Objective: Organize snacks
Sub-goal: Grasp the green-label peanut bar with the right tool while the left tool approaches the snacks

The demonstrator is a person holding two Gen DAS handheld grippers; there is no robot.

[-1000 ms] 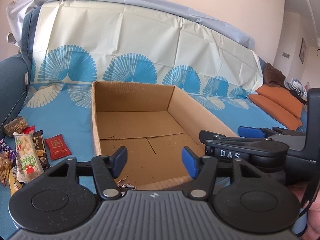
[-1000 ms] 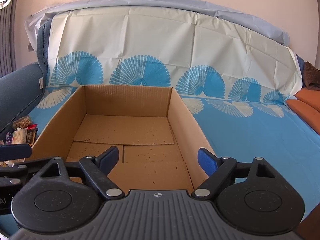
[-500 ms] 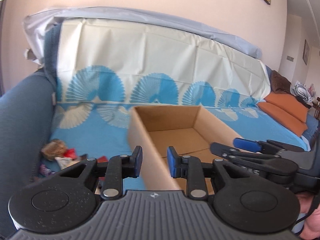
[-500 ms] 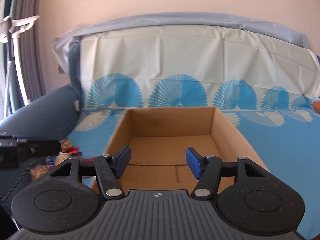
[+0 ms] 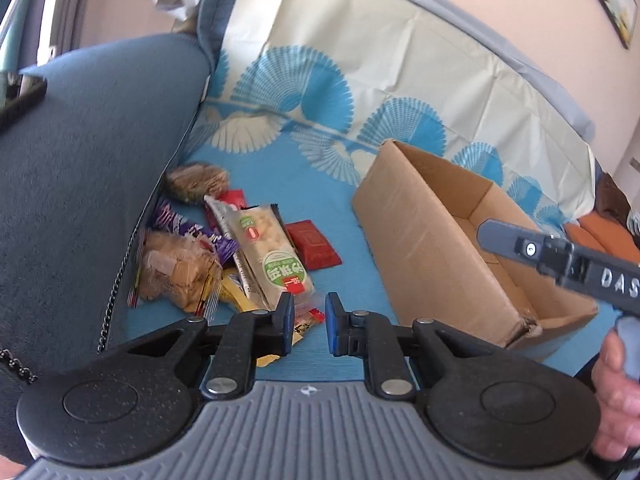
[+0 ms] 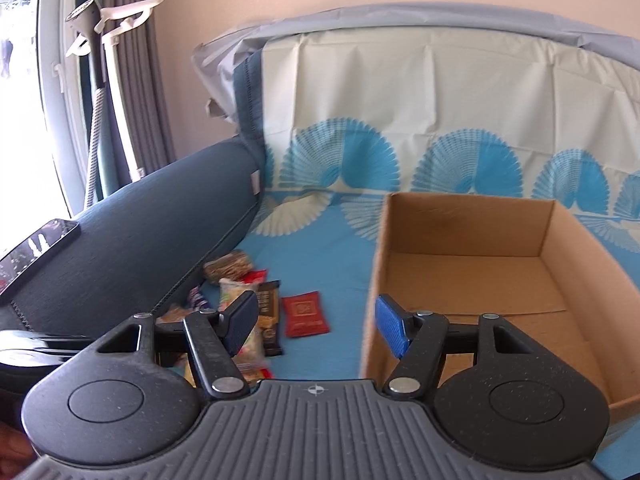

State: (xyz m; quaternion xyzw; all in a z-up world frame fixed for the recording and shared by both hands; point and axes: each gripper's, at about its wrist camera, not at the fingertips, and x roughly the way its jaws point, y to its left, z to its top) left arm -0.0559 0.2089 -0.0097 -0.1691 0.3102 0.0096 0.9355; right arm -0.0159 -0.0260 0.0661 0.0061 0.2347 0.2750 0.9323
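Observation:
A pile of snacks lies on the blue sofa cover beside the armrest: a long cracker pack (image 5: pixel 274 258) with a green label, a red packet (image 5: pixel 314 245), a bag of biscuits (image 5: pixel 176 274), a purple wrapper (image 5: pixel 188 230) and a round brown snack (image 5: pixel 198 178). An open, empty cardboard box (image 5: pixel 436 240) stands to their right. My left gripper (image 5: pixel 309 330) hovers just short of the cracker pack, jaws narrowly open and empty. My right gripper (image 6: pixel 314 322) is open and empty, between the red packet (image 6: pixel 305 314) and the box (image 6: pixel 472 276).
A dark blue sofa armrest (image 5: pixel 80 152) rises left of the snacks, with a phone (image 6: pixel 34 250) lying on top. A patterned cover drapes the sofa back (image 6: pixel 440 120). A curtain and a window (image 6: pixel 24 80) stand at far left. Orange cushions (image 5: pixel 600 232) lie far right.
Both grippers swung left, from over the box toward the snack pile. The left gripper's jaws narrowed from wide open to a small gap and dropped closer to the cracker pack.

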